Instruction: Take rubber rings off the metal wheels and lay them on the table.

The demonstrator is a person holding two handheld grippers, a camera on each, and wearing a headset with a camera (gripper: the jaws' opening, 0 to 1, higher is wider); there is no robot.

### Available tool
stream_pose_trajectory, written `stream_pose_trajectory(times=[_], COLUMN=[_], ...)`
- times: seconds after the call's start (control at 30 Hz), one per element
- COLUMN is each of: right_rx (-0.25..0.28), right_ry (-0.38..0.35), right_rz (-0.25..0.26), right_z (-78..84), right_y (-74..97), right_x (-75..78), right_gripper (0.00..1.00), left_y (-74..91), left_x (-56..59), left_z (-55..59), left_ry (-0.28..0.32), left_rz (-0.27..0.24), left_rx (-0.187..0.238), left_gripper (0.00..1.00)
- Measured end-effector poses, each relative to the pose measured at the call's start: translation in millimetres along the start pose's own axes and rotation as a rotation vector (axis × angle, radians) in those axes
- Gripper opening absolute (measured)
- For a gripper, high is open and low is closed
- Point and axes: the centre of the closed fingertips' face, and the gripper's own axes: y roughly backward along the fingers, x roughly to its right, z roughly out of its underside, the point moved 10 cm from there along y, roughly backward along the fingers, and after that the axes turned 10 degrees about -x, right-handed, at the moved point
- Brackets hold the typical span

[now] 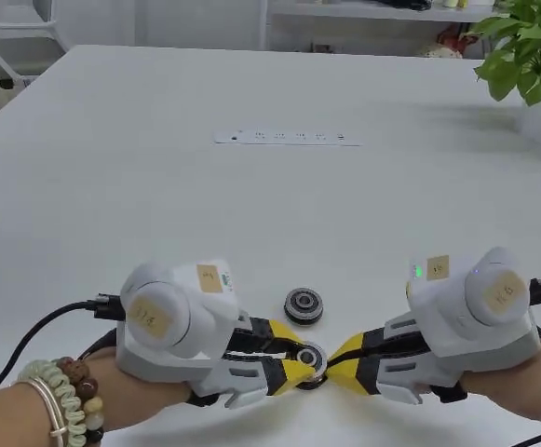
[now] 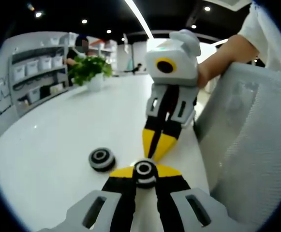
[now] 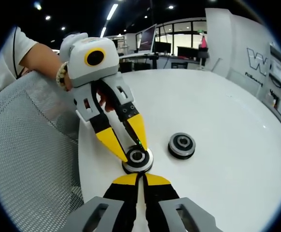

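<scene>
Where Two Grippers Meet on One Wheel

While the left gripper clamps a metal wheel between part-closed jaws near the front edge of the table, a second wheel lies loose just beyond it. The right gripper has its jaws closed together, tips touching the clamped wheel's rim; whether they pinch anything cannot be told.

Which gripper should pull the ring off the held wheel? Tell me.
Right. The left gripper clamps the wheel, so it must hold; the right gripper, fingers closed, touches its rim, probably free to pull.
</scene>
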Motion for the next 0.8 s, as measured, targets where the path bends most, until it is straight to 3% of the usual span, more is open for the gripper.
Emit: stream_pose_trajectory(times=[0.27, 0.57, 0.73, 0.8], right_rx=[-0.003, 0.029, 0.037, 0.05], right_ry=[-0.062, -0.317, -0.383, -0.442], right_rz=[0.005, -0.049, -0.069, -0.091], right_z=[-0.6, 1.4, 3.0, 4.4], right_y=[1.2, 5.5, 5.9, 5.6], right_x=[2.0, 6.1, 7.6, 7.7], right_gripper=[0.0, 0.0, 0.0, 0.0], left_y=[0.6, 0.9, 0.8, 0.7], left_x=[-0.1, -0.3, -0.3, -0.5], left_z=[0.4, 0.8, 0.8, 1.2], left_ry=[-0.006, -0.006, -0.008, -0.008], left_rz=[0.0, 0.002, 0.002, 0.002], left_rx=[-0.001, 0.002, 0.005, 0.007], left_gripper=[0.16, 0.15, 0.15, 0.14])
